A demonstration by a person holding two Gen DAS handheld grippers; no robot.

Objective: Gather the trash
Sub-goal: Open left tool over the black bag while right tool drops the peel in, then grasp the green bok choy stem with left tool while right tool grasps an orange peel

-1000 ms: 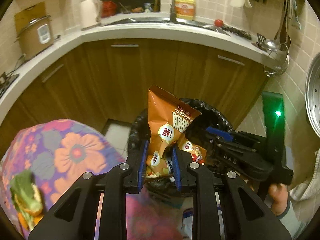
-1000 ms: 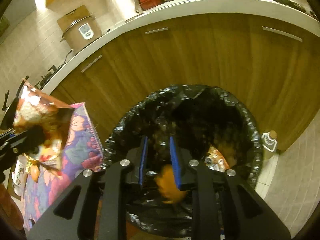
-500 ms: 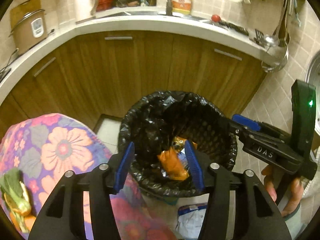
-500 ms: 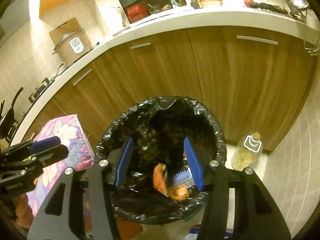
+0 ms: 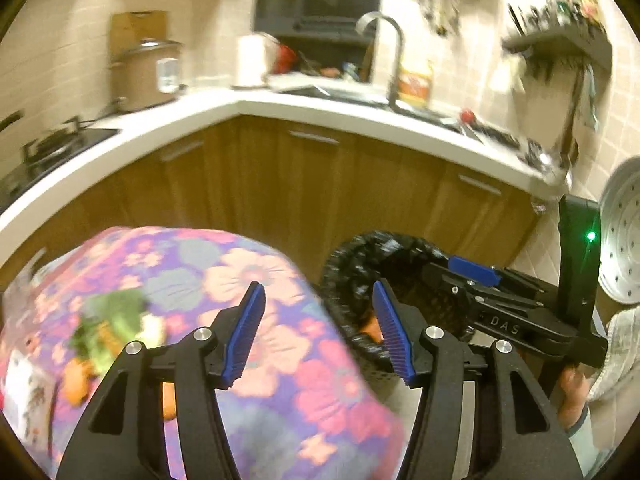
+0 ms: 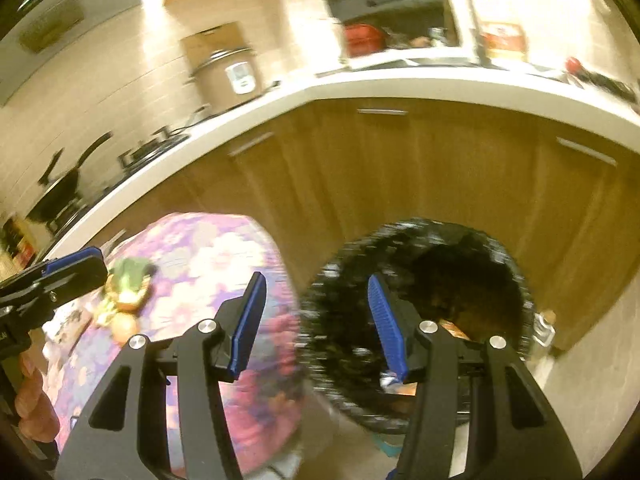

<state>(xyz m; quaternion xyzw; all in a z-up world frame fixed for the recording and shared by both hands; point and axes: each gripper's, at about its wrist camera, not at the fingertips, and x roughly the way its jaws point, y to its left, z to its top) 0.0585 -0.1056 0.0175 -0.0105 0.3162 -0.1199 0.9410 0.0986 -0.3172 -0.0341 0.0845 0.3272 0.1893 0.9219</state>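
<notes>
A trash bin lined with a black bag (image 5: 352,264) (image 6: 504,276) stands on the floor before the wooden cabinets, with orange wrappers (image 5: 372,326) inside. My left gripper (image 5: 318,334) is open and empty, above the edge of a round table with a flowered cloth (image 5: 248,276). My right gripper (image 6: 316,320) is open and empty, between the table (image 6: 224,256) and the bin. Green vegetable scraps and orange peel (image 5: 108,320) (image 6: 128,280) lie on the cloth at the left. The right gripper also shows in the left wrist view (image 5: 472,276); the left gripper shows in the right wrist view (image 6: 68,268).
A curved white counter (image 5: 360,116) runs behind with a rice cooker (image 5: 144,76), sink tap (image 5: 390,52) and stove (image 5: 48,144). A plastic bottle (image 6: 546,326) stands on the floor right of the bin. A metal steamer plate (image 5: 624,240) hangs at the right.
The left gripper let the orange snack bag fall into the bin and opened. Both grippers opened wide and swung left and up, from over the bin toward the table.
</notes>
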